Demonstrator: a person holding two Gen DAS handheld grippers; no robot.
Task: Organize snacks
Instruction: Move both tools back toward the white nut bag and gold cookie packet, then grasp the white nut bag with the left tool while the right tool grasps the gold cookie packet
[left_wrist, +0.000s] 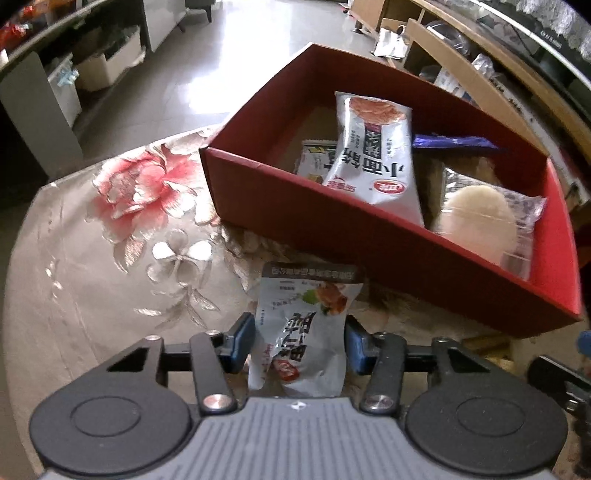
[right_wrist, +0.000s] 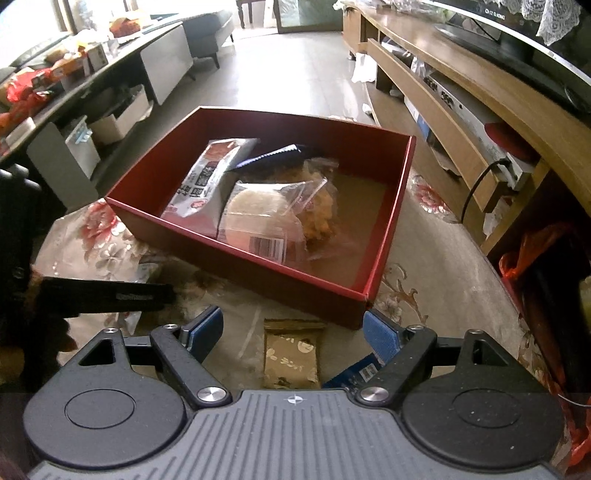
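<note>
One red box (left_wrist: 388, 236) is sitting on the counter (left_wrist: 92, 266), which is wearing a flowered cloth. Inside the box, five wrapped snacks are showing. One long white packet (left_wrist: 373, 147) is leaning over the near wall. One small green-and-white packet (left_wrist: 314, 158) is lying partly under it. One dark blue wrapper (left_wrist: 454, 142) is poking out behind. One clear pack with a round pale cake (left_wrist: 480, 218) is resting against the near wall. One clear pack of something golden-brown (right_wrist: 319, 206) is lying behind that cake in the right wrist view.

Three more snacks are lying outside the box on the cloth. The left claw (left_wrist: 299, 345) is straddling one white snack pouch (left_wrist: 303, 332), just in front of the box. Its blue pads (left_wrist: 242, 341) are standing on either side of the pouch, and whether they are pressing it cannot be told.

The right claw (right_wrist: 293, 332) is hanging released, its fingers spread wide above one gold-brown packet (right_wrist: 291, 354), which is lying just before the box's near corner. One blue packet (right_wrist: 356, 373) is peeking out beside the right finger.
</note>
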